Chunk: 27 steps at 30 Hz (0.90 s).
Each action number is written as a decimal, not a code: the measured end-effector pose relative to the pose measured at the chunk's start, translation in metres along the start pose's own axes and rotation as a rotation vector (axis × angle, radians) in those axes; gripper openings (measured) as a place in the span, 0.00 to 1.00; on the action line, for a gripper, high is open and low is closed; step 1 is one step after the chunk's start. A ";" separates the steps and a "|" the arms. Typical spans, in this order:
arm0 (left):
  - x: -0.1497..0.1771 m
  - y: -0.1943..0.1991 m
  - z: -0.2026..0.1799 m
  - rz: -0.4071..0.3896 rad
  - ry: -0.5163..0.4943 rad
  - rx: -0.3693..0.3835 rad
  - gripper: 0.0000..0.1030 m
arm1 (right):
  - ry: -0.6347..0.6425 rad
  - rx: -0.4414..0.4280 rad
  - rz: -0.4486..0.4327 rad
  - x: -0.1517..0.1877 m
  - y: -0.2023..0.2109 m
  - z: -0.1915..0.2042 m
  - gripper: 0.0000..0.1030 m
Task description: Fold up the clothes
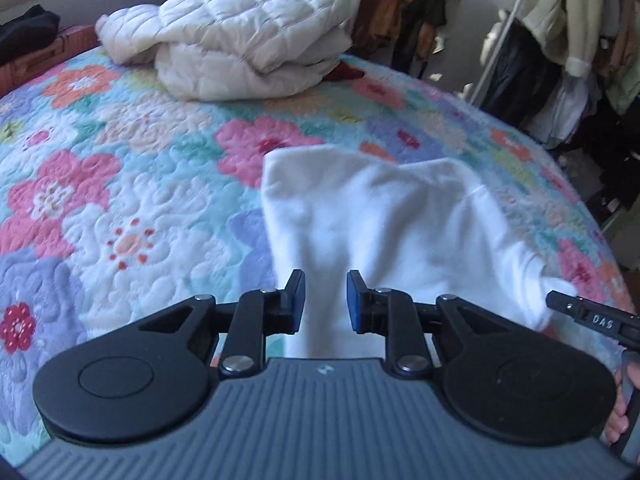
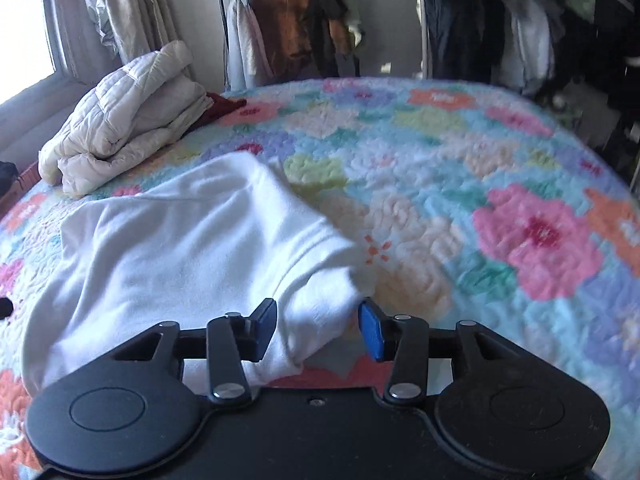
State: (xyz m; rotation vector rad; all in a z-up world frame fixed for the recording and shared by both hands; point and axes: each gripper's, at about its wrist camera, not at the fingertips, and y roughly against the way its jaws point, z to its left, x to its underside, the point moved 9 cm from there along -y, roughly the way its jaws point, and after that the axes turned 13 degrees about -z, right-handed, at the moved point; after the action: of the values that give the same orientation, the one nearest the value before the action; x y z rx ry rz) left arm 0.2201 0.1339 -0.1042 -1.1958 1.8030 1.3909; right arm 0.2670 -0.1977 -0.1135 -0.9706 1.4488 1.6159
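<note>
A white garment [image 1: 372, 216] lies on the flowered quilt [image 1: 120, 200], rumpled and partly raised. My left gripper [image 1: 326, 300] is open, its blue pads on either side of the garment's near edge. In the right wrist view the same white garment [image 2: 180, 240] spreads to the left. My right gripper [image 2: 318, 328] is open around a bunched corner of it. The right gripper's tip shows in the left wrist view [image 1: 568, 304], beside the garment's right corner.
A folded cream puffer jacket [image 1: 240, 36] lies at the far side of the bed, with a dark red item [image 2: 224, 106] beside it. Clothes racks [image 2: 304, 20] full of hanging clothes stand beyond the bed. A curtain [image 2: 108, 12] hangs at the left.
</note>
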 end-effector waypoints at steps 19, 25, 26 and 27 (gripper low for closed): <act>-0.014 -0.187 -0.002 0.133 0.076 -0.013 0.03 | -0.005 -0.225 0.243 -0.023 -0.185 0.063 0.51; -0.020 -0.175 0.024 0.135 0.133 -0.064 0.03 | -0.037 -0.196 0.227 -0.027 -0.173 0.061 0.53; -0.021 -0.168 0.030 0.130 0.131 -0.075 0.03 | -0.052 -0.195 0.220 -0.028 -0.163 0.059 0.54; -0.019 -0.160 0.035 0.131 0.122 -0.075 0.03 | -0.067 -0.200 0.209 -0.028 -0.153 0.058 0.55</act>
State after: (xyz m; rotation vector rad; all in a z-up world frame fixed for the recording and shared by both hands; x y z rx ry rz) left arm 0.3687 0.1627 -0.1703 -1.2440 1.9590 1.4994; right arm 0.4133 -0.1289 -0.1502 -0.8881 1.4009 1.9569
